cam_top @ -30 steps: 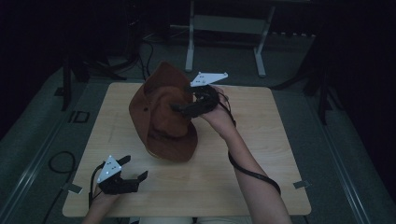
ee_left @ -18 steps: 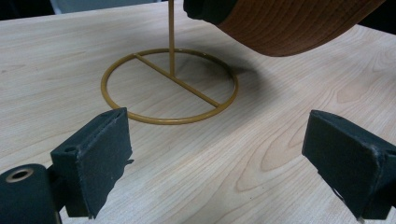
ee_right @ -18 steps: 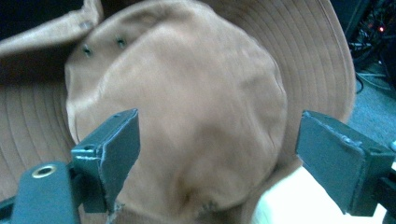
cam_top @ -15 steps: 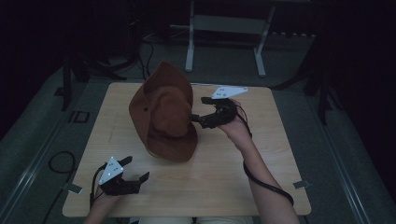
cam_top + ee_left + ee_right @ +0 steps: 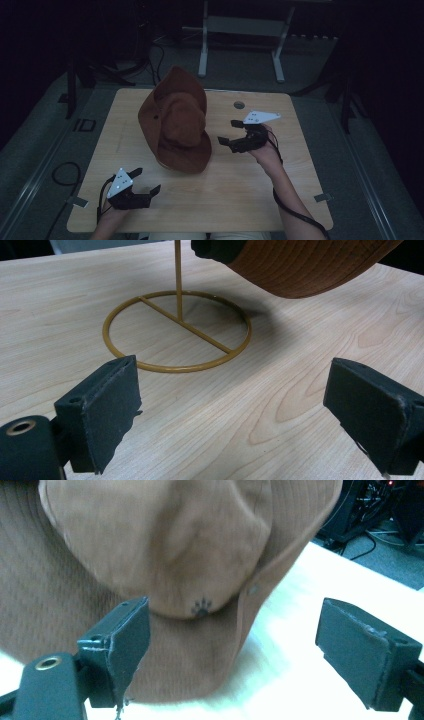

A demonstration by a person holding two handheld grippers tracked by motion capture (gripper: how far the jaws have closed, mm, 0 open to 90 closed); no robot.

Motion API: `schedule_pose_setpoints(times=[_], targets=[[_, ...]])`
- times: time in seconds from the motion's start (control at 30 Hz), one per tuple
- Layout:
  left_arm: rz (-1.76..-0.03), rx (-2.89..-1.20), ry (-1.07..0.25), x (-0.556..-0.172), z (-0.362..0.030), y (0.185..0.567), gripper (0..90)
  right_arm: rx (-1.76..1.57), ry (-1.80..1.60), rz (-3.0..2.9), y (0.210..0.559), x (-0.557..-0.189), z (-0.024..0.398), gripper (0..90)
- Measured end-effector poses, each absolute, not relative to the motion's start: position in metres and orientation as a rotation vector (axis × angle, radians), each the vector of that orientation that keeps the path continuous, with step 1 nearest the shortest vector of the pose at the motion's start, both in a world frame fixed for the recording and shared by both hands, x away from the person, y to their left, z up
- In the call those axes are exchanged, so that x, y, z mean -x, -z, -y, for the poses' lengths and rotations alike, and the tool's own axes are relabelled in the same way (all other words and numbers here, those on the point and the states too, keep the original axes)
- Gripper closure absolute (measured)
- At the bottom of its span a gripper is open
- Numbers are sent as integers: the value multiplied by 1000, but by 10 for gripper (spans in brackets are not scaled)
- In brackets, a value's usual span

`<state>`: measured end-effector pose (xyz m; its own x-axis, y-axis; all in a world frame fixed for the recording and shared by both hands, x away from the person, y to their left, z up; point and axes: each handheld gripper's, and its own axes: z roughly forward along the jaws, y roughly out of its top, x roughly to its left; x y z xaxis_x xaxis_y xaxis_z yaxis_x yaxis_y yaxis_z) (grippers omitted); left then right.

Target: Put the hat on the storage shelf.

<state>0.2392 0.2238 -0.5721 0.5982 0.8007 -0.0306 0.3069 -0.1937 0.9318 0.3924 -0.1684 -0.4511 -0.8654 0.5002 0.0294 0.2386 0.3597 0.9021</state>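
Observation:
A brown wide-brimmed hat (image 5: 176,122) hangs tilted over the middle of the wooden table (image 5: 250,185). In the left gripper view it rests on a thin gold wire stand (image 5: 177,330) with a ring base, the brim (image 5: 310,265) overhanging the ring. My right gripper (image 5: 227,134) is open just right of the hat, clear of it; its own view shows the crown with a small paw print (image 5: 202,607) between the spread jaws. My left gripper (image 5: 147,181) is open near the table's front left, below the hat, holding nothing.
A round cable hole (image 5: 239,105) sits in the table behind my right gripper. Metal stand legs (image 5: 240,45) rise beyond the far edge. Dark floor with cables (image 5: 60,172) surrounds the table. Bare wood lies right of and in front of the hat.
My right gripper has let go of the hat and drawn back to the right and toward me, now open. The hat stays on its stand. The left gripper has not moved.

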Motion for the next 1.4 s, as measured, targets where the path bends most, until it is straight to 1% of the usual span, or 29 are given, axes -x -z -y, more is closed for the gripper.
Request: schedule_pose_setpoints(times=[0.2, 0.57, 0.83, 1.4], targets=[[-911, -1768, -583, -240, -224, 573, 88, -692, -1483, -2378, 476, -383, 188, 143], [-919, -1770, -577, -240, -224, 573, 88, -759, -1481, -2344, 510, -367, 222, 142], [-925, -1768, -575, -240, -224, 574, 88, -825, -1408, -2361, 536, -353, 244, 140], [-928, -1772, -574, -240, -224, 574, 88, -933, -1330, -2330, 558, -324, 290, 140]])
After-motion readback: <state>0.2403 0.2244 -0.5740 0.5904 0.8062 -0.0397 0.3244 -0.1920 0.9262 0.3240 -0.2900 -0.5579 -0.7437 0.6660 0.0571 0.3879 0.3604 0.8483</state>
